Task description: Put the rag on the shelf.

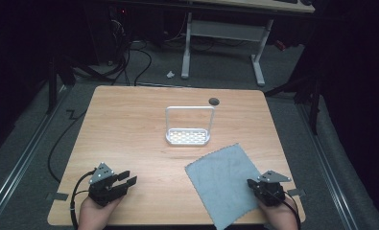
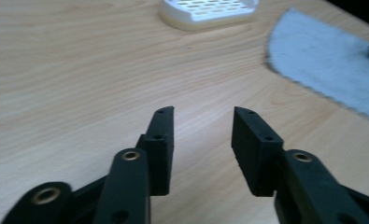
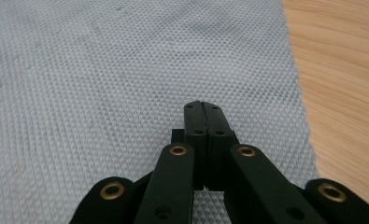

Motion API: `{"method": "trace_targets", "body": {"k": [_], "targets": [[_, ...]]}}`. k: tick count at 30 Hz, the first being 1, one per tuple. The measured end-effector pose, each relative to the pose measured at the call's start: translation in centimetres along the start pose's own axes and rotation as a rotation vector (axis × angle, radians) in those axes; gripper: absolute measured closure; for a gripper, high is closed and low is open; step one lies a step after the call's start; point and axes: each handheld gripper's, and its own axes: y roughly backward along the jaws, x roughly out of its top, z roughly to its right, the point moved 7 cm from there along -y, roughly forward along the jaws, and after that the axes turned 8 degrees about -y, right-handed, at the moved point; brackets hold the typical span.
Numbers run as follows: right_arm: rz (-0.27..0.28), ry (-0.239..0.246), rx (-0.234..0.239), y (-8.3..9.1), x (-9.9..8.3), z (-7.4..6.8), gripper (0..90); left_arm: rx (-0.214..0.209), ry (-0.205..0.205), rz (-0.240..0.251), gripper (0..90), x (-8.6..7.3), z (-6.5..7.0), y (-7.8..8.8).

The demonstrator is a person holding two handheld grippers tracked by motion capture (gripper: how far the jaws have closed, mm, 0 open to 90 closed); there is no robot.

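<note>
A grey textured cloth [image 1: 223, 177] lies flat at the front right of the wooden table [image 1: 129, 124], one corner hanging over the front edge. My right gripper [image 1: 251, 182] rests at the cloth's right edge; in the right gripper view its jaws [image 3: 202, 105] are shut together over the cloth [image 3: 102, 70] with nothing pinched. My left gripper [image 1: 129, 178] sits at the front left, open, with bare wood between its jaws [image 2: 203, 114]. A small white slotted rack [image 1: 188, 138] with a tall wire handle stands mid-table.
A dark cable hole [image 1: 214, 101] sits near the table's far edge. The rack [image 2: 208, 9] and the cloth [image 2: 327, 70] lie ahead of the left gripper. A white-legged desk [image 1: 225, 28] and floor cables stand beyond the table.
</note>
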Motion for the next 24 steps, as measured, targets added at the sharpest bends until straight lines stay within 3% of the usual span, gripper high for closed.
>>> {"method": "trace_targets", "body": {"k": [2,3,5,6,7,8,9,10,11,12,18,20,22,24], "targets": [[-0.004,0.01,0.021,0.0,0.0,-0.6,90.0,-0.028,-0.019,-0.009,66.9,0.2,1.1,-0.1],[-0.01,0.036,0.065,-0.2,0.1,-2.2,90.0,-0.041,-0.062,-0.032,74.0,0.4,2.4,-0.5],[-0.013,0.081,0.101,-0.4,0.2,-3.8,90.0,-0.051,-0.069,-0.04,80.8,0.5,3.0,-0.8],[-0.013,0.081,0.101,-0.4,0.2,-3.8,90.0,-0.059,-0.083,-0.051,80.8,0.5,3.6,-1.1],[-0.019,0.118,0.138,-0.7,0.4,-5.5,90.0,-0.063,-0.097,-0.061,86.4,0.6,4.1,-1.5],[-0.019,0.118,0.138,-0.7,0.4,-5.5,90.0,-0.071,-0.102,-0.071,86.4,0.6,4.6,-1.9],[-0.02,0.16,0.168,-0.9,0.5,-7.0,90.0,-0.077,-0.109,-0.083,89.7,0.5,5.1,-2.4],[-0.02,0.16,0.168,-0.9,0.5,-7.0,90.0,-0.083,-0.117,-0.093,89.7,0.5,5.6,-2.8],[-0.025,0.199,0.188,-1.1,0.6,-8.3,90.0,-0.101,-0.131,-0.116,89.9,0.4,6.5,-3.6],[-0.024,0.213,0.193,-1.1,0.6,-8.9,90.0,-0.101,-0.131,-0.116,89.9,0.4,6.5,-3.6],[-0.023,0.237,0.228,-1.2,0.6,-10.1,90.0,-0.169,-0.181,-0.174,89.9,0.0,9.6,-5.8],[-0.024,0.236,0.232,-1.2,0.6,-10.1,90.0,-0.165,-0.22,-0.209,89.8,-0.4,10.3,-6.9],[-0.005,0.228,0.216,-1.1,0.9,-9.7,90.0,-0.14,-0.24,-0.22,89.7,-0.1,10.1,-7.6],[0.01,0.209,0.203,-1.0,1.3,-9.3,90.0,-0.137,-0.228,-0.221,89.8,0.1,9.8,-7.9]]}}
